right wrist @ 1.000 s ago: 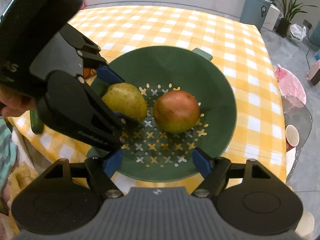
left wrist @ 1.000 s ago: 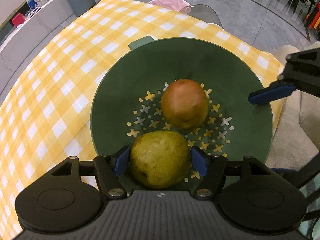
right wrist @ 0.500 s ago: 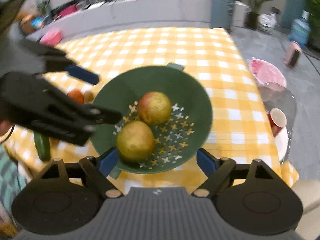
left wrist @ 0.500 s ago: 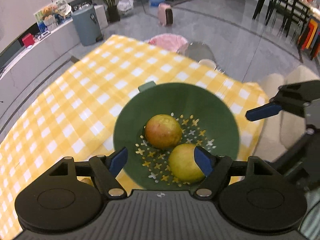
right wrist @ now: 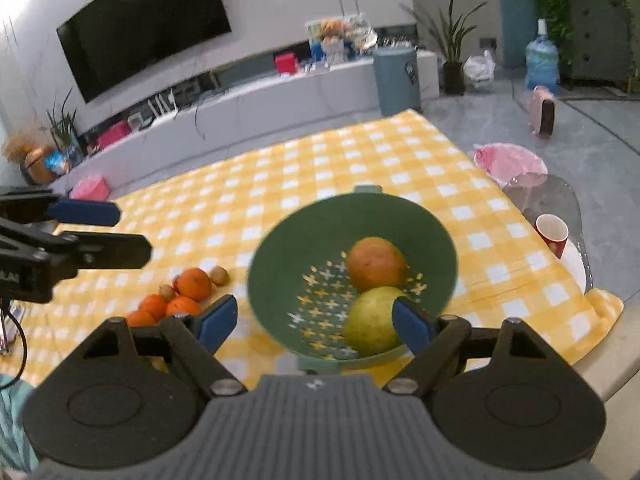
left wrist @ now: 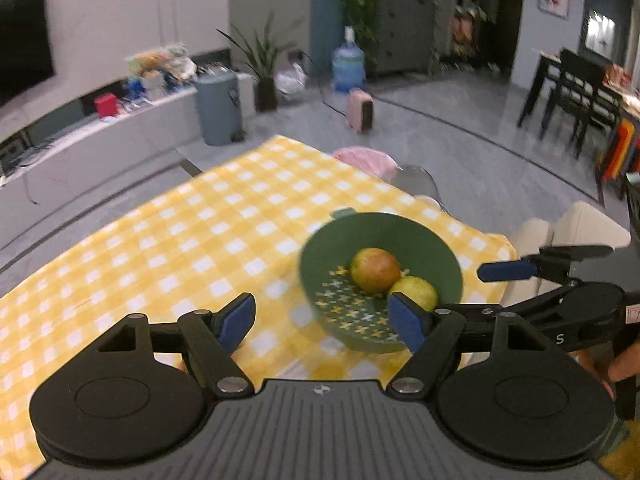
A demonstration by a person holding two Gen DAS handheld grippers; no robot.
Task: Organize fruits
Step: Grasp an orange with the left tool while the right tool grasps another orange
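My left claw (left wrist: 322, 318) is spread wide, nothing between its blue pads (left wrist: 239, 316), hanging above the desk. My right claw (right wrist: 314, 322) is also wide open and empty, blue pads (right wrist: 218, 322) apart, above the near edge of the desk.

Just past both claws sits the green plastic colander bowl (right wrist: 320, 220) with cross-shaped holes, close to the near right corner of the desk. Inside it lie two fruits touching each other: a reddish-orange round apple-like fruit (right wrist: 376, 263) farther in, and a yellow-green pear (right wrist: 370, 320) nearer me, partly hidden behind my right claw's right pad. From the left wrist view I see the same bowl (left wrist: 424, 236) with the reddish fruit (left wrist: 375, 270) and the pear (left wrist: 414, 292).

Left of the bowl, near the near edge of the desk, I see a loose cluster of small orange tangerines (right wrist: 194, 284) with a brown kiwi-like fruit (right wrist: 219, 275) beside them, all outside the bowl. The desk wears a yellow-and-white checked cloth (right wrist: 320, 160). Off the right edge a red paper cup (right wrist: 553, 232) stands on a clear glass side surface.
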